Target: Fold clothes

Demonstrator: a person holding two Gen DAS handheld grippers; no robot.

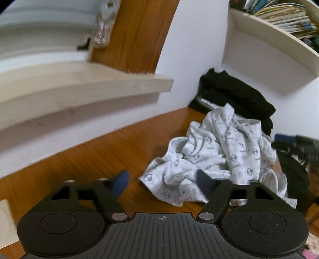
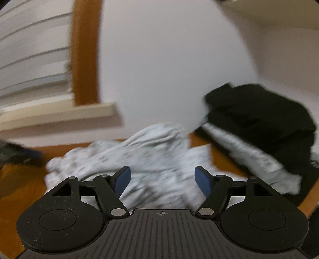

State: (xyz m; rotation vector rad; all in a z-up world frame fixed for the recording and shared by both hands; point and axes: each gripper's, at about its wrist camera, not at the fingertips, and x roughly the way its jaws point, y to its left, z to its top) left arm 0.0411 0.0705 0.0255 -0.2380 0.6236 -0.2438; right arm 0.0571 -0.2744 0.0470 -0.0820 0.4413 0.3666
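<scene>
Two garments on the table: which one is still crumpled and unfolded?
The white patterned garment, lying loosely bunched on the wooden table. The black garment behind it sits against the wall in a neater stack.

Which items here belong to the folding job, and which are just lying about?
Job:
- crumpled white patterned cotton garment
- black folded clothes pile
- left gripper, open
- right gripper, open

Lying about:
- stacked magazines on cream wall shelf
- cream window sill

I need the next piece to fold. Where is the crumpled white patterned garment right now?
The crumpled white patterned garment lies on the wooden table, right of centre in the left wrist view, just in front of the black clothes piled against the white wall.
</scene>
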